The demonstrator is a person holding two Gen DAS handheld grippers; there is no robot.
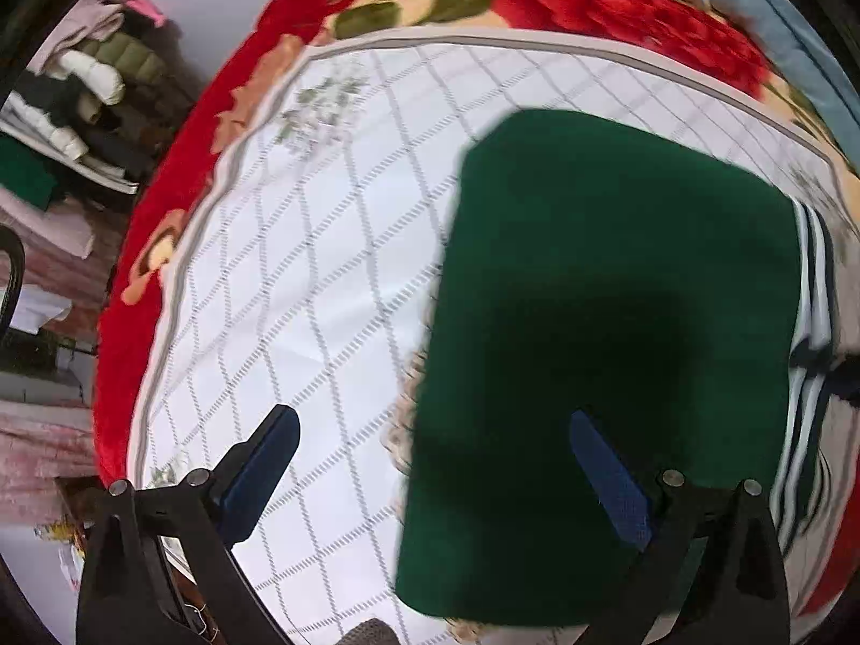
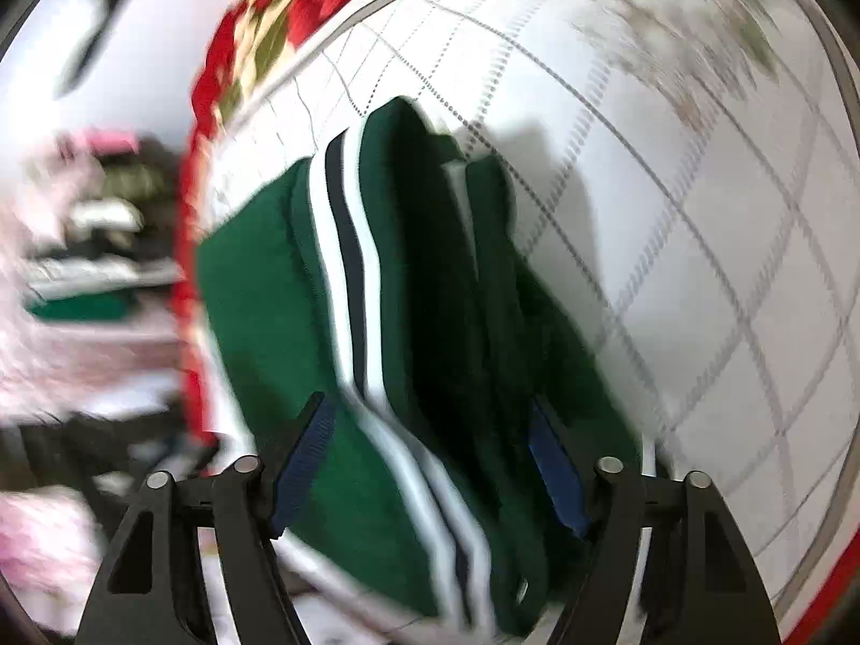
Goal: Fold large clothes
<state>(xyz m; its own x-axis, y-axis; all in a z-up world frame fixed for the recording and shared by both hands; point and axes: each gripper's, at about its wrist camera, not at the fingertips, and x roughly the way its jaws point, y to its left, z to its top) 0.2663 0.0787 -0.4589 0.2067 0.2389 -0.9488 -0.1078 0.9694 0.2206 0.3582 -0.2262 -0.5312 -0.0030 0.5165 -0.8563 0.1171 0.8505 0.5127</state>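
Green garment (image 2: 430, 322) beneath right gripper (image 2: 430, 424)

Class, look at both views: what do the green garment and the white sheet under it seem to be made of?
Green garment: apparently soft, matte knit or fleece, since it drapes and shows no shine; the white and dark stripes look like woven trim. White sheet: seemingly smooth, thin printed cotton with faint creases; blur leaves both open.

The left gripper (image 1: 435, 462) is held pointing steeply down, jaws spread wide, over the left edge of the green garment (image 1: 618, 295): one blue pad (image 1: 610, 478) is seen above the cloth, the other off it. The right gripper (image 2: 430, 446) is likewise tilted down above the garment, jaws parted, with no pad seen pressing on the cloth.
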